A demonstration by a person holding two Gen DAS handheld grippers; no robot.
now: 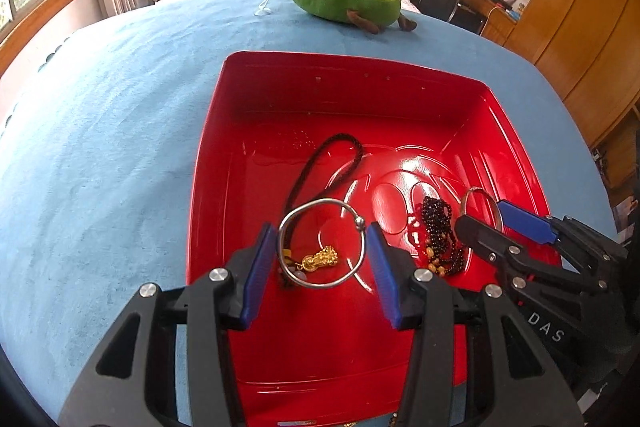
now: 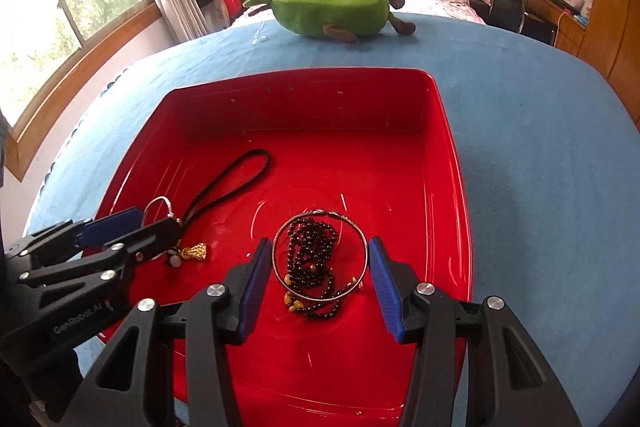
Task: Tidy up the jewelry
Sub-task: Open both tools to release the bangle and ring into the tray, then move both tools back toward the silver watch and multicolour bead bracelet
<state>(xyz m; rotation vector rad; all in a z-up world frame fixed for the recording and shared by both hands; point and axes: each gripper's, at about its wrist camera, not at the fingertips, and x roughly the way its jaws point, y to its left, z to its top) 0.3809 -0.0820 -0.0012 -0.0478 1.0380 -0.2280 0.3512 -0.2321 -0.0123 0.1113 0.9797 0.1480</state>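
A red tray [image 1: 208, 155] sits open on a blue-covered bed, holding all the jewelry. On its floor at left, a silver bangle [image 1: 321, 243] rings a gold charm [image 1: 320, 259] tied to a black braided cord [image 1: 320, 167], whose loop trails toward the tray's far wall. To the right, a second silver bangle [image 2: 320, 255] surrounds a heaped string of dark beads [image 2: 312, 259] that ends in a few amber-coloured ones.
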